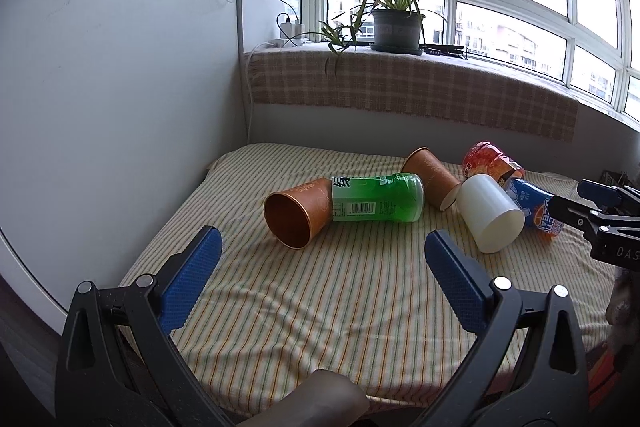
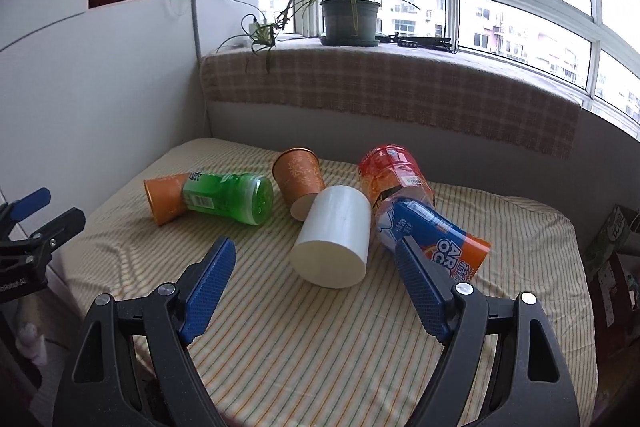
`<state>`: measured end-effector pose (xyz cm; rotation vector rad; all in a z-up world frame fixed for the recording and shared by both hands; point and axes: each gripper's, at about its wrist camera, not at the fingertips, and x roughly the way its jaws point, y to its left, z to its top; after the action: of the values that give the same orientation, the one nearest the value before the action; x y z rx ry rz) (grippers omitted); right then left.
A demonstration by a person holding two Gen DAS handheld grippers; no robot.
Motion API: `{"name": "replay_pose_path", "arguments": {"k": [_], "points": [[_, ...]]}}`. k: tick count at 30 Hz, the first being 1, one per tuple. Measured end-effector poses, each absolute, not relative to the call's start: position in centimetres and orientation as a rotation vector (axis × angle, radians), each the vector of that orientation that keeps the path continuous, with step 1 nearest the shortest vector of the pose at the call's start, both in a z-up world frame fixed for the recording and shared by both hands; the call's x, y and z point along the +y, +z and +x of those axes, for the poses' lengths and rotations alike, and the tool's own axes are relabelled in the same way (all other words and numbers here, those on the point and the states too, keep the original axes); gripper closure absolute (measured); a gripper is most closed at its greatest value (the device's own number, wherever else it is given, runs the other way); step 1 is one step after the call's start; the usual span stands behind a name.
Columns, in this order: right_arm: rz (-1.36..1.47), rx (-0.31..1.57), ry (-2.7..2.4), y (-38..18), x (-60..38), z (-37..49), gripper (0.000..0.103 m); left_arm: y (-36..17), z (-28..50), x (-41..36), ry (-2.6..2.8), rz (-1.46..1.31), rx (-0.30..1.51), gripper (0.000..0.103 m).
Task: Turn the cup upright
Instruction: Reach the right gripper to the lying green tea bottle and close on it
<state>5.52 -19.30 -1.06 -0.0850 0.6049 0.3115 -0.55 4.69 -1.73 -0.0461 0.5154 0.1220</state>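
We see the plain white cup [image 2: 334, 241] lying on its side on the striped bed [image 2: 320, 347], both tongs [image 1: 323, 251] [image 2: 316, 261] wide open, gripping nothing.

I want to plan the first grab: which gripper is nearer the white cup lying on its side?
Right. The right gripper has the white cup just ahead between its open fingers; the left gripper sits further off, to the cup's left.
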Motion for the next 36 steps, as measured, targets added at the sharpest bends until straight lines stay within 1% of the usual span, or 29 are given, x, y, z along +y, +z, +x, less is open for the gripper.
{"name": "replay_pose_path", "arguments": {"k": [10,15,23,36], "points": [[-0.327,0.687,0.500,-2.3,-12.8,10.6,0.021,-2.8,-0.9,7.1,0.160,-0.057,0.560,0.000],[-0.440,0.757,0.590,-3.0,-9.8,13.6,0.021,-3.1,-1.3,8.2,0.180,-0.073,0.579,0.000],[-0.730,0.829,0.674,-5.8,-4.5,17.1,0.021,-3.4,-1.9,10.6,0.224,-0.116,0.604,0.000],[-1.021,0.831,0.657,-9.7,-0.1,19.5,0.021,-3.7,-2.7,13.3,0.275,-0.159,0.613,0.000]]}}
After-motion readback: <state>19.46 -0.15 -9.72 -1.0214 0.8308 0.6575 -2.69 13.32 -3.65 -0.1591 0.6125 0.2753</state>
